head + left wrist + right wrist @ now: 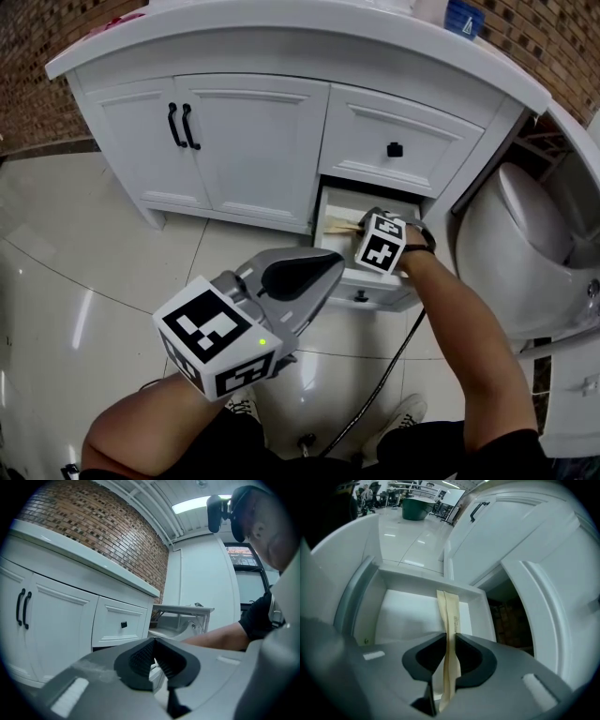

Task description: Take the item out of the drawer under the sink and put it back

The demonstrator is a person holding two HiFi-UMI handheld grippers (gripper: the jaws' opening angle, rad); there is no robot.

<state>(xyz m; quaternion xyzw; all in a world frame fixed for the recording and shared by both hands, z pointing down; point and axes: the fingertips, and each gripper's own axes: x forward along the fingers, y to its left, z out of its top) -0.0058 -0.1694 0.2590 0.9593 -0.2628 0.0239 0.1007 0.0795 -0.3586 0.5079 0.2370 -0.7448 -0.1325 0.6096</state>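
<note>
1 packet [450, 616] is pinched in the right gripper [446, 663], its long axis pointing far into the open drawer [422, 579] directly beneath. The left gripper [154, 663], closed and empty, hangs near, to the left.

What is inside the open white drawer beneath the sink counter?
A thin beige paper packet, pinched in the right gripper, over the white drawer's bottom. The gripper's grey body covers the near part.

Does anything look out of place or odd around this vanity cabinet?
Nothing spilled or damaged. Only the lower drawer stands pulled out, and the right gripper pinches a thin tan paper packet edge-on over it.
</note>
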